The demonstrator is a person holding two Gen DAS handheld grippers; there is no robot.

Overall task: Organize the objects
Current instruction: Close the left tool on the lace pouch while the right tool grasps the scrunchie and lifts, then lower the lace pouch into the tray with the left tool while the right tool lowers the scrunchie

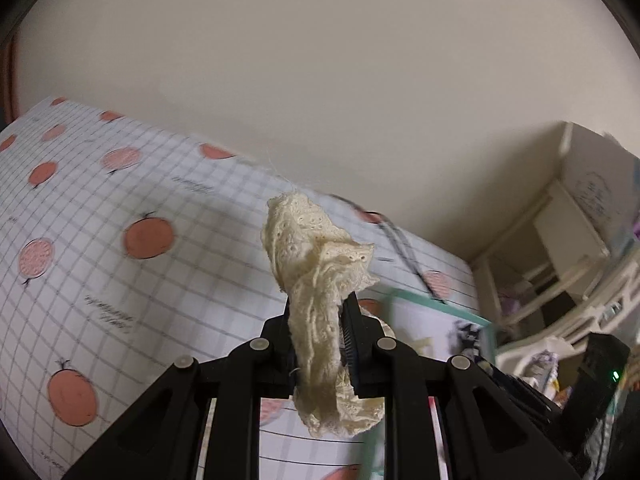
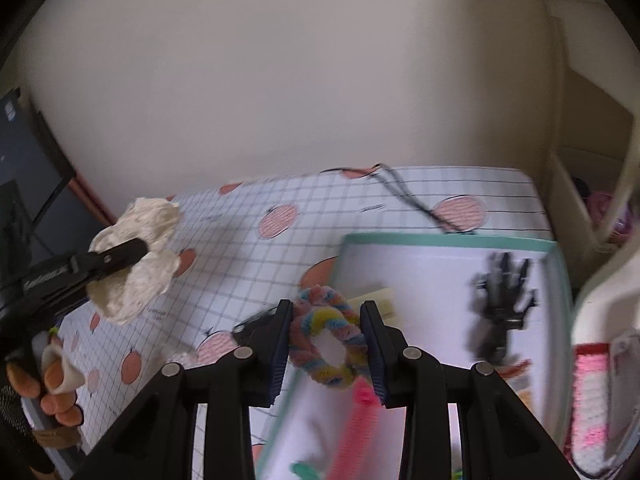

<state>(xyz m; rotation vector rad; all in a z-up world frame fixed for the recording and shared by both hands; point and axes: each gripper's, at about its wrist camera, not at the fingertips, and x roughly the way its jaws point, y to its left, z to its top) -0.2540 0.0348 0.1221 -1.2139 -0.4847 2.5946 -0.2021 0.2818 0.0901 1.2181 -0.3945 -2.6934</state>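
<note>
Carrying two hair ties above the checked tablecloth [image 2: 248,248], both tools are seen clamped: the left gripper [image 1: 316,320] is closed on a cream lace scrunchie [image 1: 316,256], held up in the air, and the right gripper [image 2: 326,320] is pinched on a rainbow twisted hair tie [image 2: 326,336] over the edge of the mint-rimmed tray [image 2: 440,240]. Each piece should be lowered fully inside the tray before the jaws are eased apart, so that neither soft loop is snagged on the pads.

Black left tool [image 1: 316,316], silver pivot screws, ribbed navy pads [image 2: 280,344], black mesh sleeve [image 2: 16,432]
</note>
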